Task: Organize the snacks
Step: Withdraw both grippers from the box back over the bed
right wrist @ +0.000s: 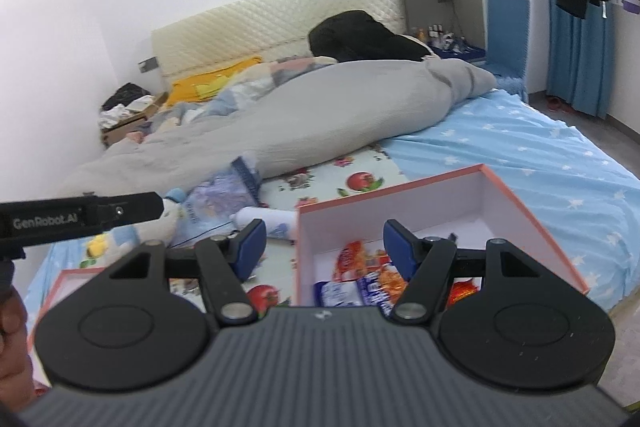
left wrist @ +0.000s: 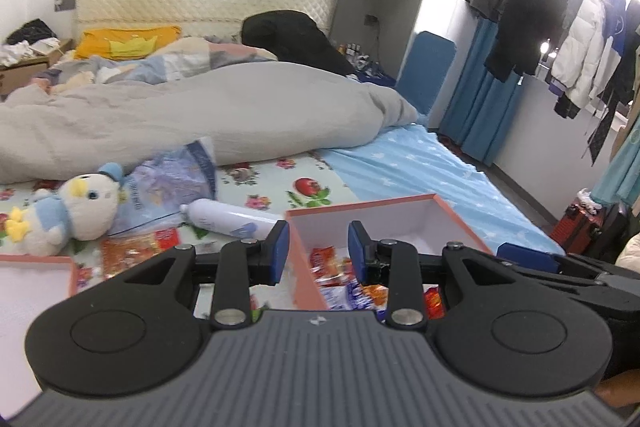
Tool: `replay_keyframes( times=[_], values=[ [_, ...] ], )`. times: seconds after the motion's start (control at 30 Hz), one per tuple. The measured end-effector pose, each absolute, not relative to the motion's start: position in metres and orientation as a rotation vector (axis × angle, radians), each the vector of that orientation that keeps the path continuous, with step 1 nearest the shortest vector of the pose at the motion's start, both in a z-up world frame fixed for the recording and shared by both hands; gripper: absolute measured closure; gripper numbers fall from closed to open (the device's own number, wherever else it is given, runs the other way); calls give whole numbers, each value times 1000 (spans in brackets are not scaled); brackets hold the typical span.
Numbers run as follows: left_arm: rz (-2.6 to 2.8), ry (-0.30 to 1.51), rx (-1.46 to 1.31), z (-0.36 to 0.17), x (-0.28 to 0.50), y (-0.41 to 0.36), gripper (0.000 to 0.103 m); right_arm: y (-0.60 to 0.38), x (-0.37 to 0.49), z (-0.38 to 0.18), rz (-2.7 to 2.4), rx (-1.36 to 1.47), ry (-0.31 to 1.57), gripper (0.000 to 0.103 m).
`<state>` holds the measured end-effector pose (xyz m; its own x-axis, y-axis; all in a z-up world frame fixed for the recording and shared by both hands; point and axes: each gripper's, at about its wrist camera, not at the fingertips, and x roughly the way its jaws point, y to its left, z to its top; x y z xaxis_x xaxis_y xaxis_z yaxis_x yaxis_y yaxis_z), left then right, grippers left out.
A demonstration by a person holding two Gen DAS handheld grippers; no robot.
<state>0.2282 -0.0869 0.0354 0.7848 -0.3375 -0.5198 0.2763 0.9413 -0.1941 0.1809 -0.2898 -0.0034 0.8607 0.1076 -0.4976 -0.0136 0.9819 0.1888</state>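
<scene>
Your snacks sit in two places: a heap of packets (right wrist: 362, 277) already lies in the pink-edged box (right wrist: 536, 223) on the bed, and at least one orange packet (left wrist: 132, 251) is loose on the fruit-print sheet (left wrist: 280, 183), between the box and the plush duck (left wrist: 76, 211). From your left gripper (left wrist: 318, 247) that loose packet lies down and to the left, its long side running roughly across your view, while the box opens straight ahead and slightly right, its near wall passing between your fingertips in the picture. Your right gripper (right wrist: 324, 247) looks into the same box from the other side, so the left hand appears the nearer one for the loose packet, and you would swing it leftward and tip it down to reach. A white bottle (left wrist: 224, 219) lies just beside the box's left wall, its long axis slanting toward the duck; it looks like no snack, so steer past it. Your left jaws stand partly apart with nothing between the pads, and your right jaws stand wider, also empty; neither touches the box or any packet
</scene>
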Motion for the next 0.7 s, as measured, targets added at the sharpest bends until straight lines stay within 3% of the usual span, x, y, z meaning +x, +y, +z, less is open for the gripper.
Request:
replay_keyframes(
  times=[0.1, 0.27, 0.4, 0.53, 0.7],
  values=[
    [-308, 576, -124, 33, 212, -67, 57, -274, 171, -4, 88, 169, 521, 36],
    [-269, 555, -121, 31, 188, -38, 57, -250, 159, -12, 134, 166, 528, 36],
    [-218, 541, -122, 24, 172, -15, 46, -229, 152, -15, 163, 144, 533, 36],
    [-153, 549, -127, 6, 165, 5, 38, -212, 144, -20, 198, 135, 526, 36],
    [-115, 588, -184, -26, 158, 30, 35, -195, 144, -43, 237, 126, 571, 36]
  ],
)
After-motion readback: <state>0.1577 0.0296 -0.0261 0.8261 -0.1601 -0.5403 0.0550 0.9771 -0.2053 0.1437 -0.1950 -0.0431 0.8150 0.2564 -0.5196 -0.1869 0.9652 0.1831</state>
